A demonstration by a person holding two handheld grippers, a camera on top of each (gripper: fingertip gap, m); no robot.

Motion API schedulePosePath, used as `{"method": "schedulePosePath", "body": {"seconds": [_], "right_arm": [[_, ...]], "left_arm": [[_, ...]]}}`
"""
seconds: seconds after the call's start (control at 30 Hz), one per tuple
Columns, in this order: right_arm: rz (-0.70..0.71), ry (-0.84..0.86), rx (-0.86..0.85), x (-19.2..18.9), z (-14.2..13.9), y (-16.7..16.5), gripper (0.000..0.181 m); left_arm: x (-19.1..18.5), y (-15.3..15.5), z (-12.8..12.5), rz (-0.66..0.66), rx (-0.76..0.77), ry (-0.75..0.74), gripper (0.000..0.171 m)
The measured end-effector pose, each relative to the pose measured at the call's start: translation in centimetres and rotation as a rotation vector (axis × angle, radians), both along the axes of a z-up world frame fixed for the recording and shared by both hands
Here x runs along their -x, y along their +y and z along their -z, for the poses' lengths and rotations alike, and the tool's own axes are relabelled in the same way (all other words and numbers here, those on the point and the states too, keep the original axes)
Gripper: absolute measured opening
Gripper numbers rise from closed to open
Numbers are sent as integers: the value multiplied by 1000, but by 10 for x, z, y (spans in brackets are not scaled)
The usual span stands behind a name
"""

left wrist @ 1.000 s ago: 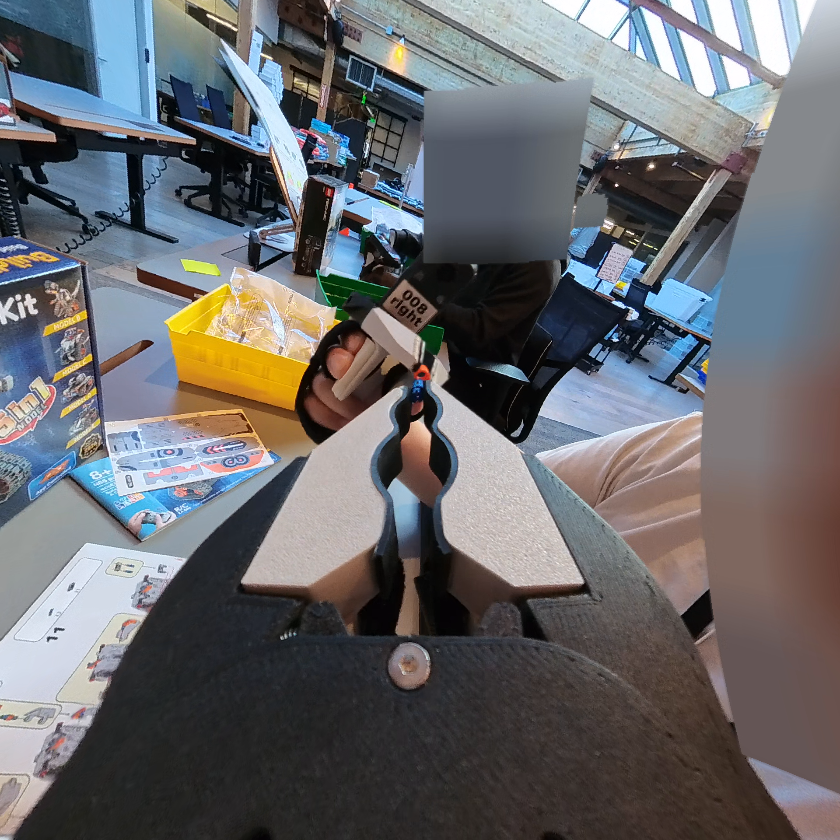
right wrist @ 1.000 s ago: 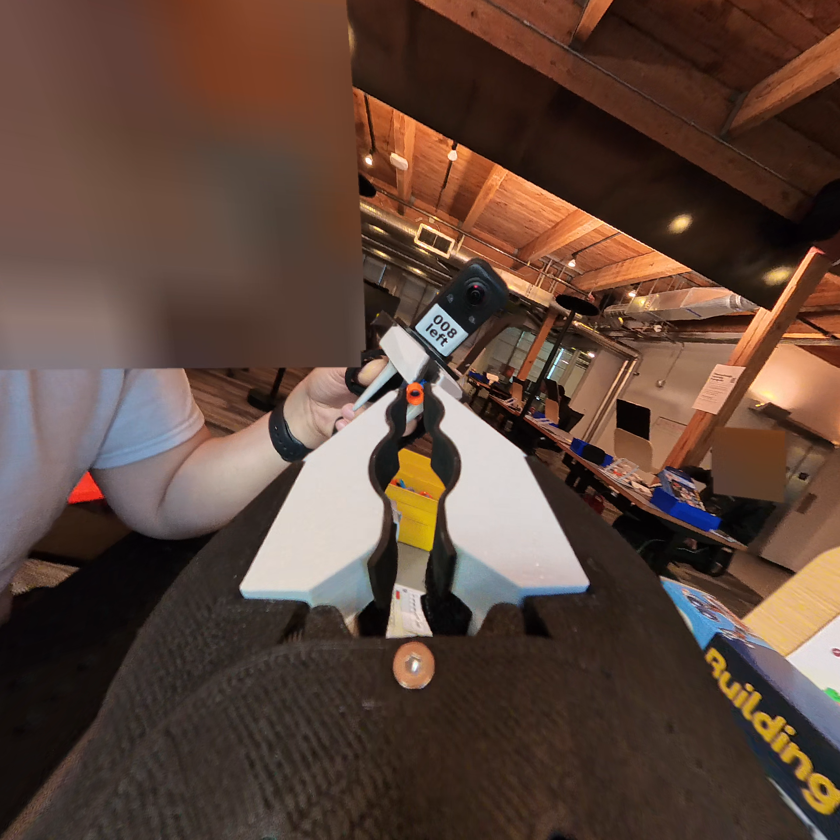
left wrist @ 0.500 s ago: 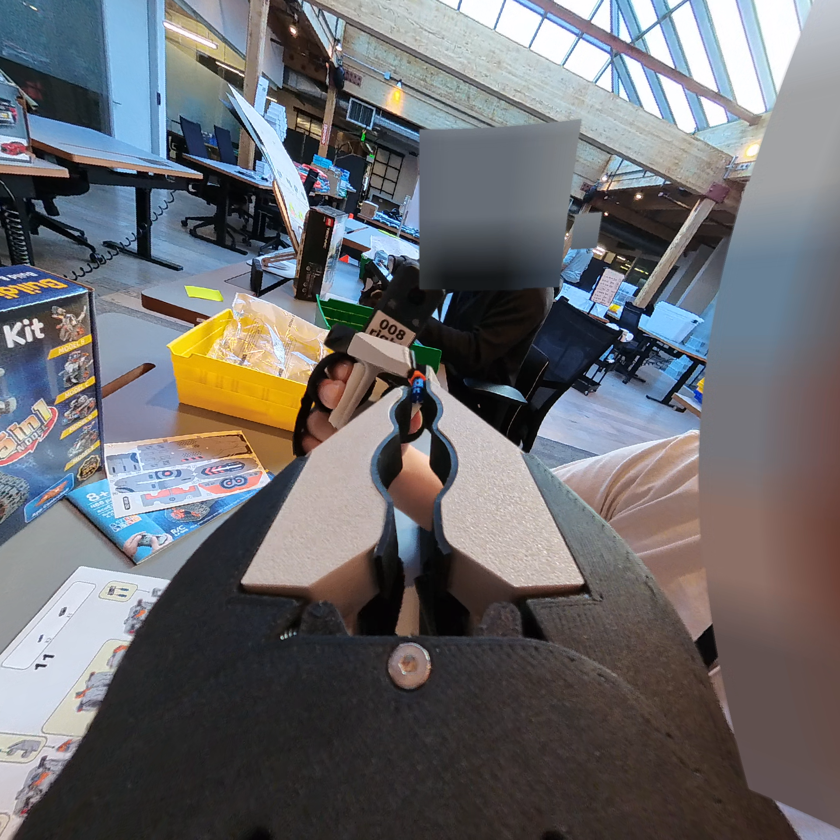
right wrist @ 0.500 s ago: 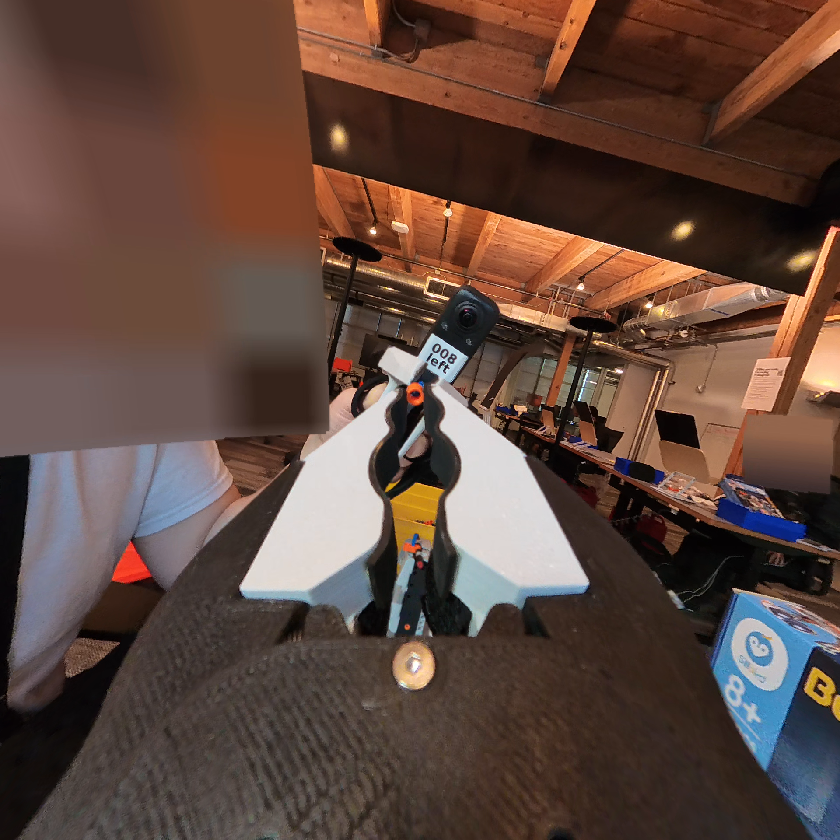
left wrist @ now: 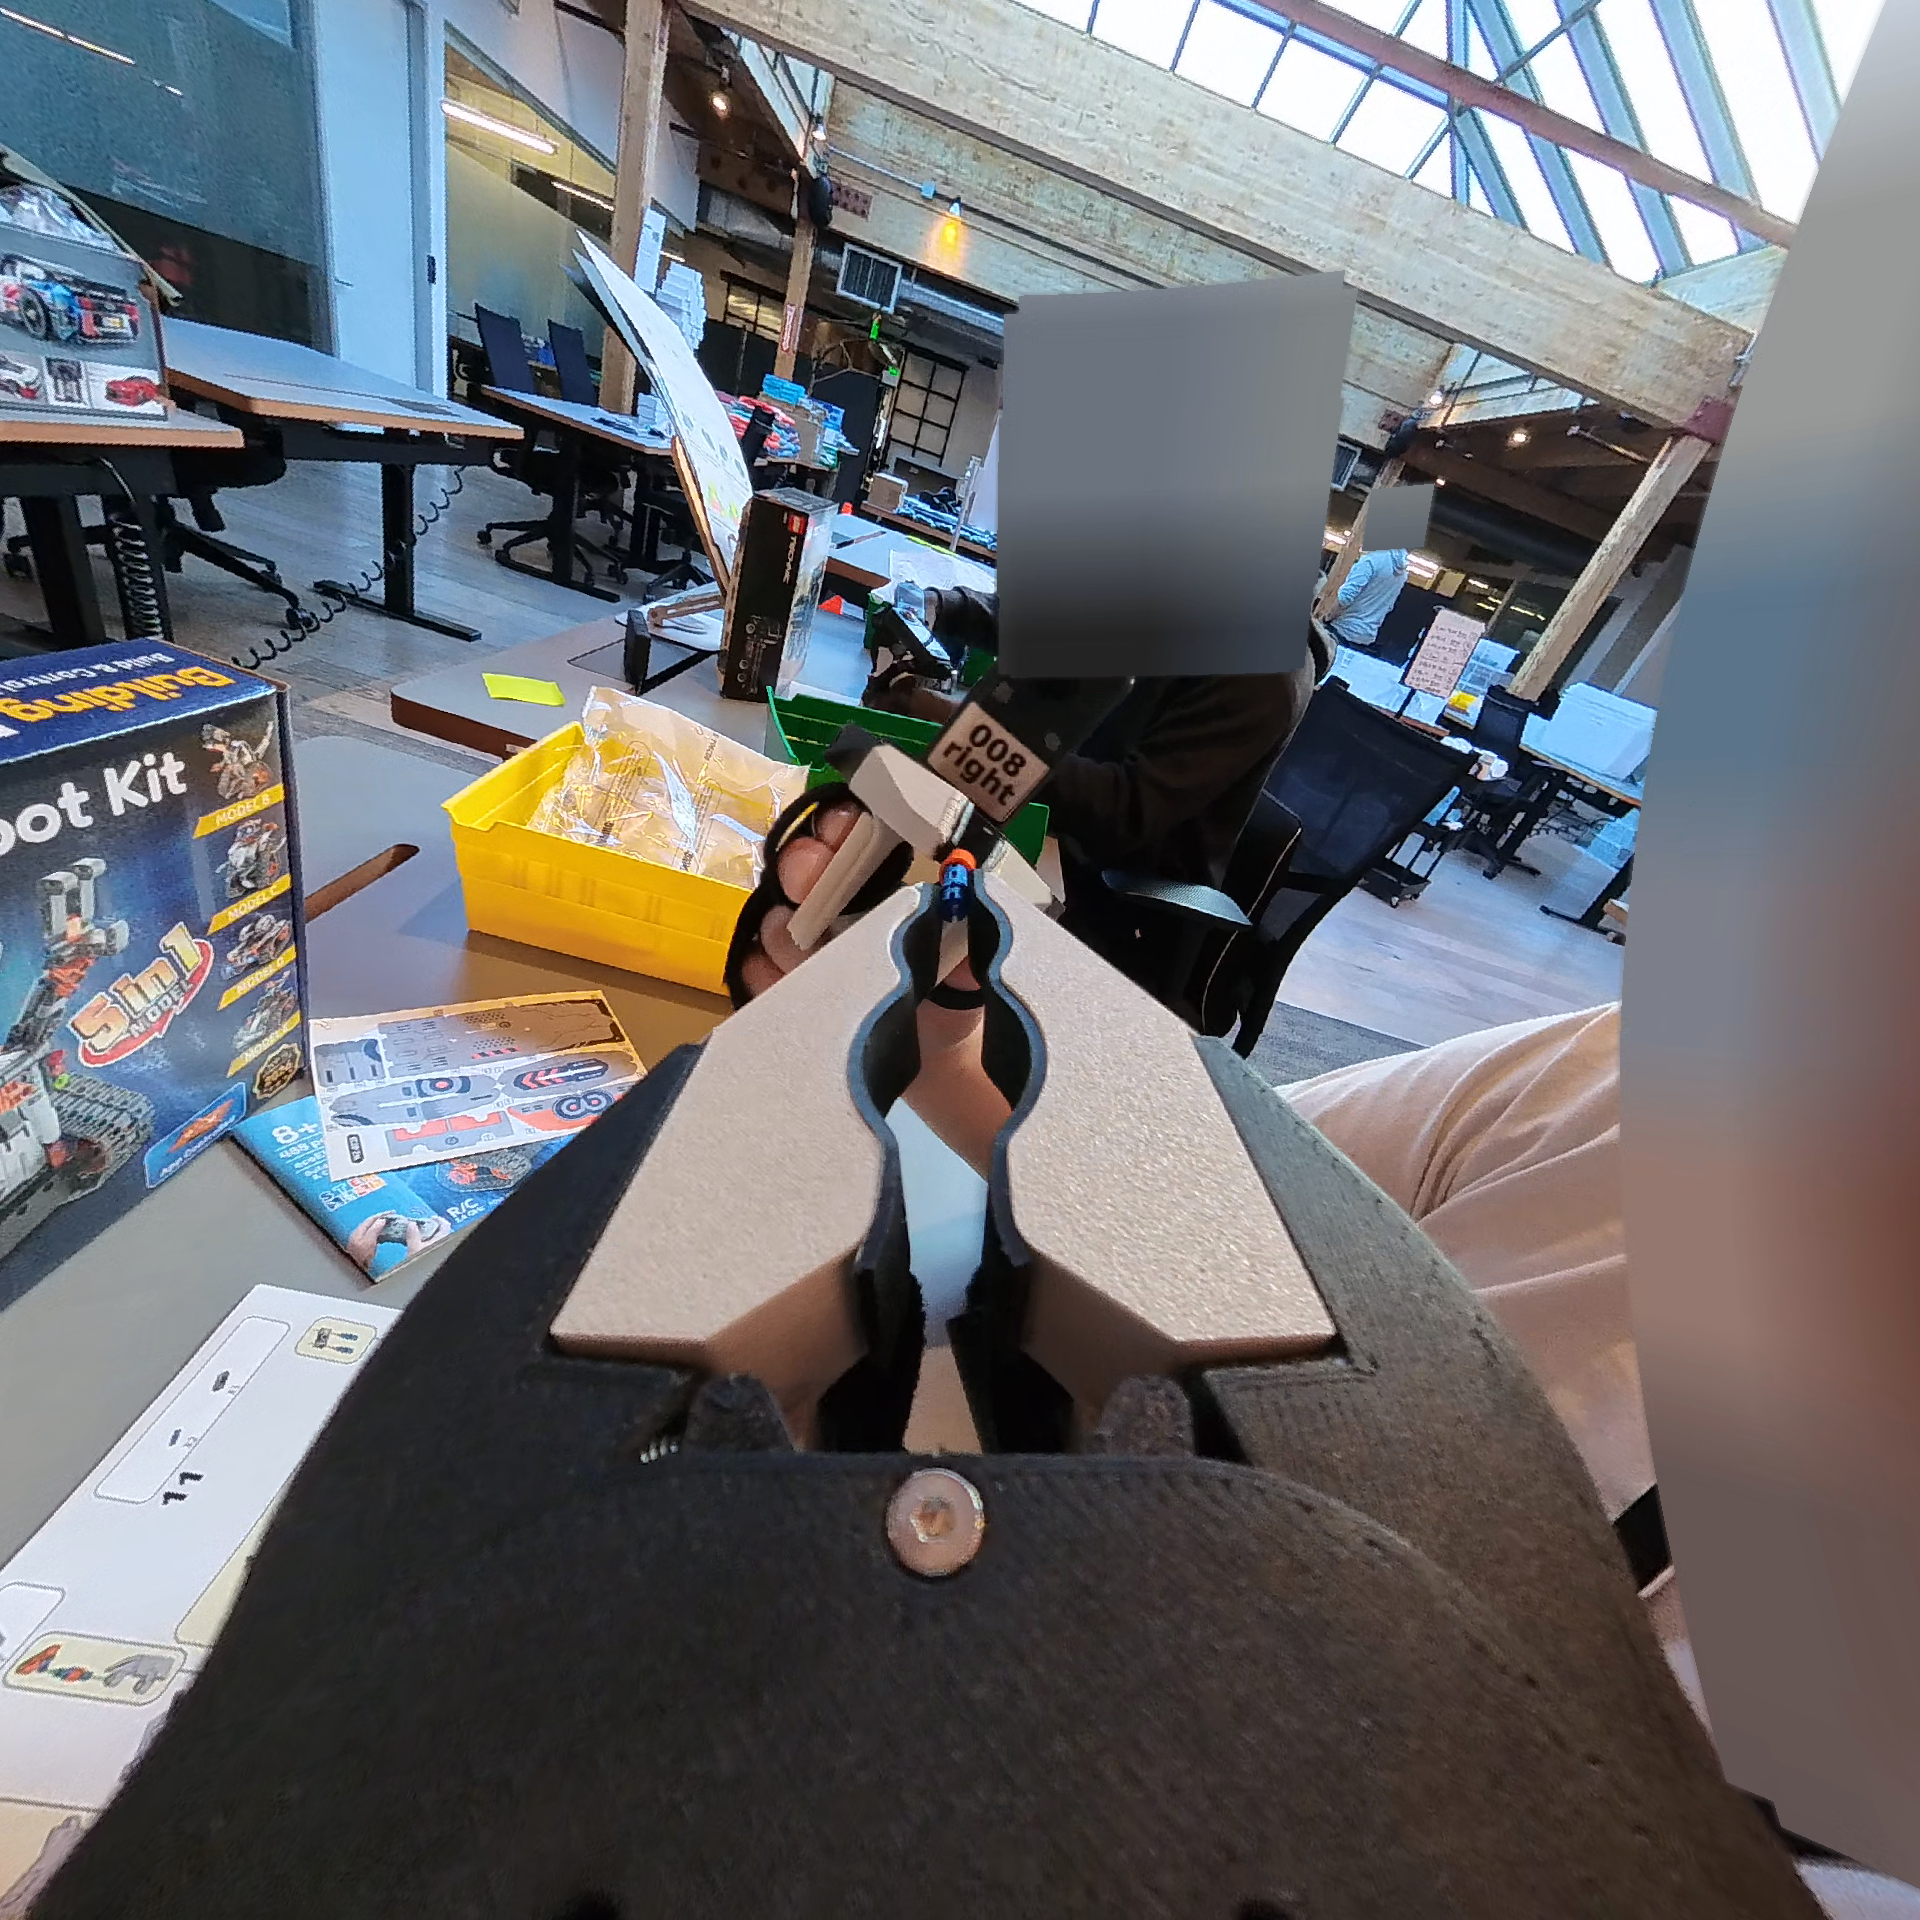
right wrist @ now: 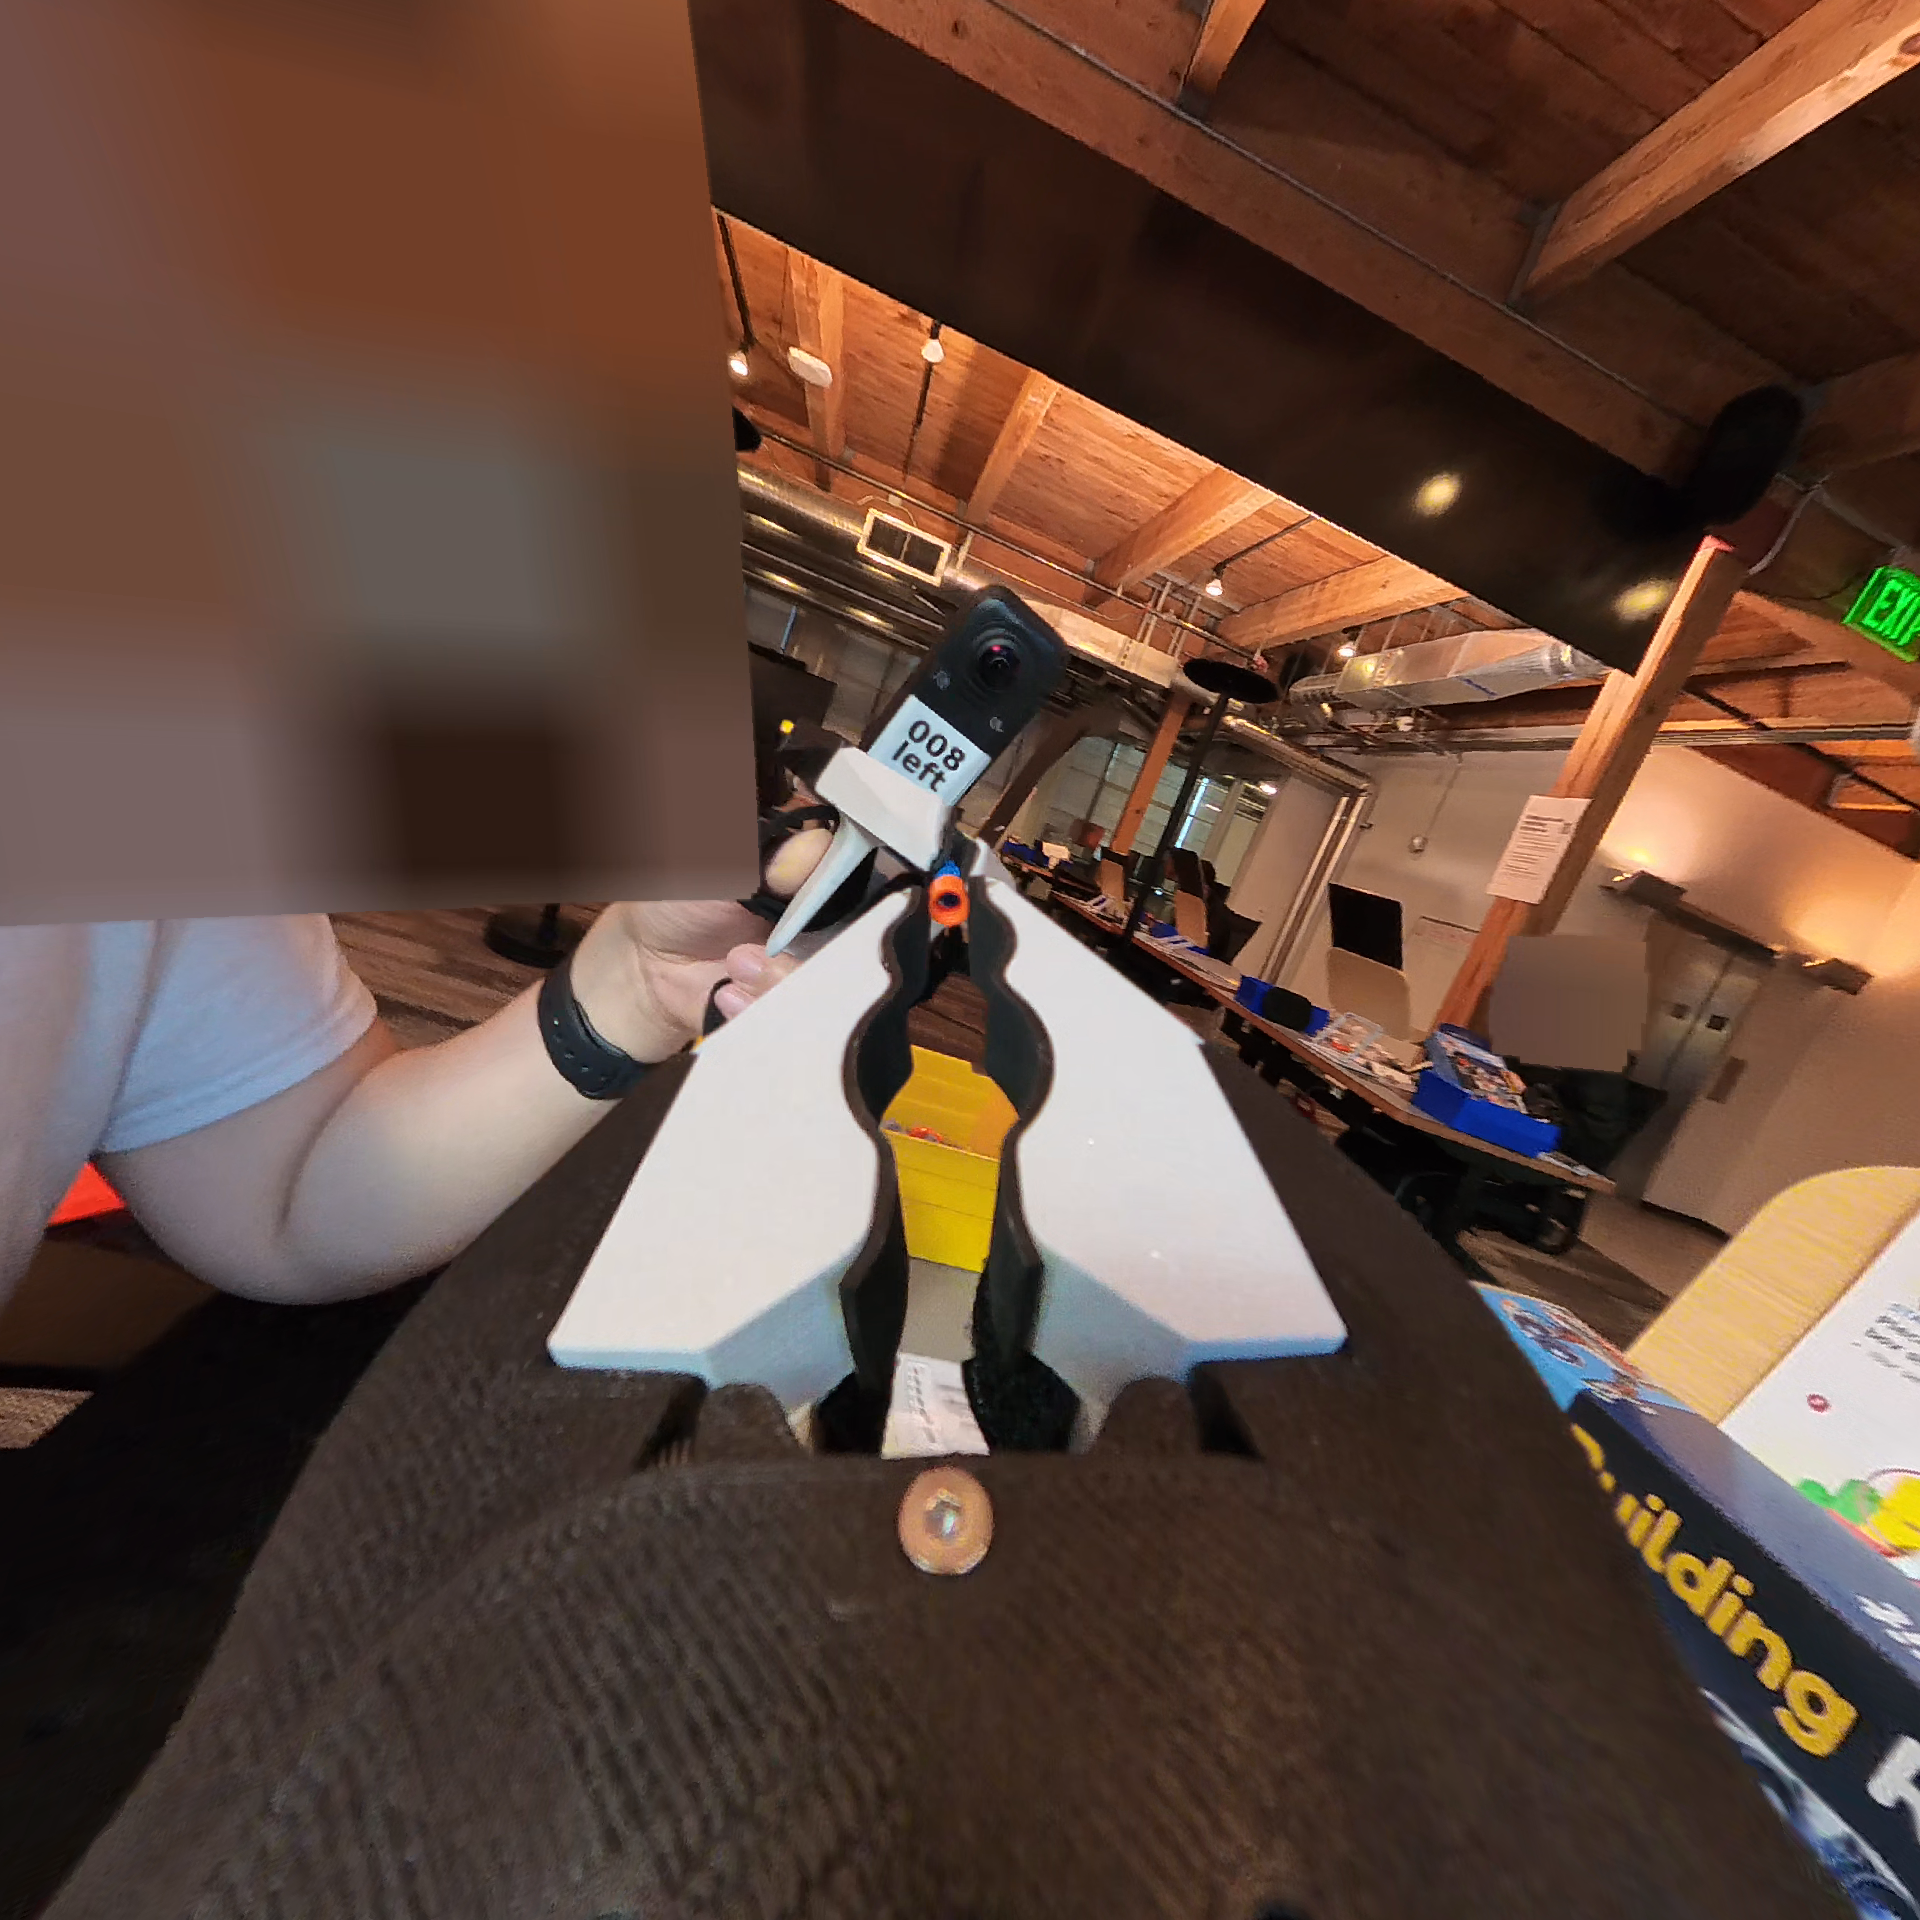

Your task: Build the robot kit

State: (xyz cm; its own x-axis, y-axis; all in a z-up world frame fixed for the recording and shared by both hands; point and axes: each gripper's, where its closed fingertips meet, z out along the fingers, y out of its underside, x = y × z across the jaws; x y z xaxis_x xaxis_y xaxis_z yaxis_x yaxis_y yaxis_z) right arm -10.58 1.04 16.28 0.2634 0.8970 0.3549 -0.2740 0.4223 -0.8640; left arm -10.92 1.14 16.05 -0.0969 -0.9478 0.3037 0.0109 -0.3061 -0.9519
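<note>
Tongs: left (left wrist: 951, 902) pinch blue-orange piece (left wrist: 953, 891) | right (right wrist: 943, 902) grip orange end

On the counter (left wrist: 395, 935): kit box (left wrist: 135, 935) at left, bin (left wrist: 592, 894) farther right with bags (left wrist: 665, 800) inside. Sticker sheet (left wrist: 468, 1070) near of the bin, atop a booklet (left wrist: 384, 1195). Instruction sheet (left wrist: 177, 1475) nearest. Between both pairs of fingertips, a small part (left wrist: 954, 894).
</note>
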Motion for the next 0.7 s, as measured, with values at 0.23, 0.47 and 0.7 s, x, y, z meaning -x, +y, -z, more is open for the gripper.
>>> {"method": "schedulePosePath", "body": {"seconds": [0.23,0.47,0.7], "right_arm": [[33,-23,-24,0,1,0,5],[109,-58,-97,0,4,2,5],[235,-101,-240,1,5,1,5]], "left_arm": [[0,0,1,-3,2,8,3],[0,2,4,-19,-8,32,2],[0,0,5,-15,-5,40,3]]}}
